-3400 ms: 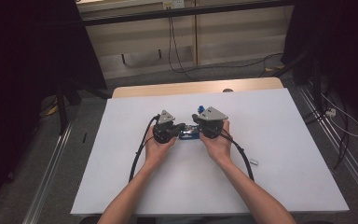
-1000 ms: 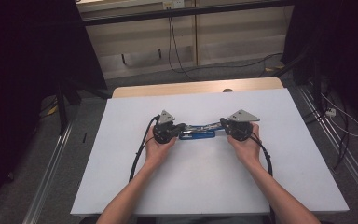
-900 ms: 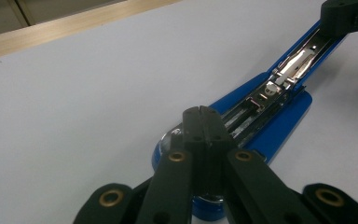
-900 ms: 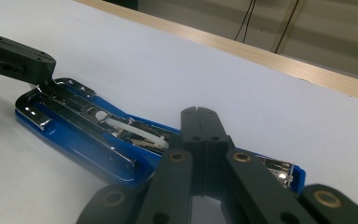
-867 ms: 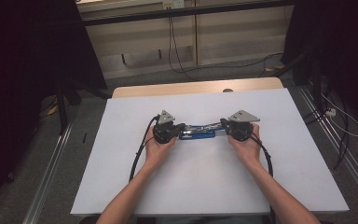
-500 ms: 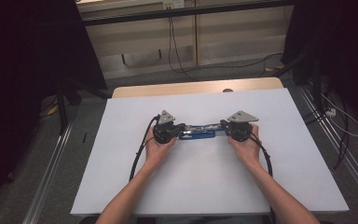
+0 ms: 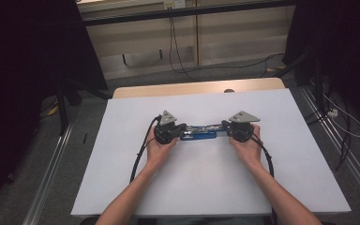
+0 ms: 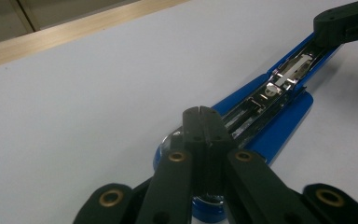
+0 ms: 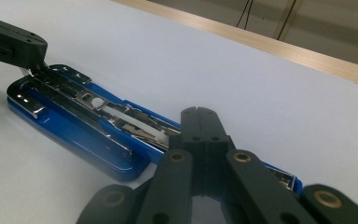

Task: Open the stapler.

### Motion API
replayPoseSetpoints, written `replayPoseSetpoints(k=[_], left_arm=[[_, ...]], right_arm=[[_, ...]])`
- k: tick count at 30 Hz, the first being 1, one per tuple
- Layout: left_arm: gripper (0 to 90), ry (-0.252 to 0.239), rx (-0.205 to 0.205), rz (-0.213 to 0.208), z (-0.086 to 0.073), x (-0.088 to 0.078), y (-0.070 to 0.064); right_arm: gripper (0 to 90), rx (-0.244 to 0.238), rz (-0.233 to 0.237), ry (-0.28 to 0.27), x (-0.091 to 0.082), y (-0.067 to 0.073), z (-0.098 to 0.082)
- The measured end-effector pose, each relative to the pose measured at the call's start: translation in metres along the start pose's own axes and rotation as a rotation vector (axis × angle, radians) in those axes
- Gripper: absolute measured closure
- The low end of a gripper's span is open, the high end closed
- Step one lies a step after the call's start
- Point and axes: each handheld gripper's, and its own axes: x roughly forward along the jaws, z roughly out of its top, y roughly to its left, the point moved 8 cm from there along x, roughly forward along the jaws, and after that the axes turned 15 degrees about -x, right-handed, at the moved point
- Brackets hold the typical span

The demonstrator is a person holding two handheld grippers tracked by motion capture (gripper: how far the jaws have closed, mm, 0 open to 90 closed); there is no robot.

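Observation:
A blue stapler (image 7: 198, 133) lies swung open flat on the white table top (image 7: 206, 187), its metal staple channel facing up. My left gripper (image 7: 182, 128) is at its left end and my right gripper (image 7: 224, 125) at its right end, both pointing inward. In the left gripper view my left gripper (image 8: 199, 111) has its jaws shut tip to tip over the stapler's rounded blue end (image 8: 279, 93). In the right gripper view my right gripper (image 9: 199, 111) is likewise shut above the stapler (image 9: 84, 123). Whether either pinches the metal I cannot tell.
A wooden strip (image 7: 197, 88) runs along the table's far edge. Black cables (image 7: 140, 150) trail from both grippers back toward the person. Metal rails (image 7: 51, 164) and loose wires (image 7: 342, 122) lie on the floor at either side of the table.
Since the earliest frame my right gripper has moved to the right and the stapler now lies stretched out longer between the grippers. Over the last second nothing has moved.

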Motion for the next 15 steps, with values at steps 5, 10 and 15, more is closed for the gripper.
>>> replayPoseSetpoints(k=[5, 10, 15], left_arm=[[90.0, -0.005, -0.014, 0.000, 0.0022, -0.0014, -0.0009], [90.0, -0.004, -0.013, 0.006, 0.0045, -0.0017, -0.0025], [86.9, -0.003, -0.007, -0.003, 0.0043, -0.0015, -0.0059]], right_arm=[[90.0, 0.006, 0.007, 0.000, 0.0001, -0.0013, -0.0012], [90.0, 0.016, 0.002, -0.017, -0.0007, -0.0038, 0.0011], [90.0, 0.035, 0.005, -0.042, -0.0040, -0.0072, 0.0049]])
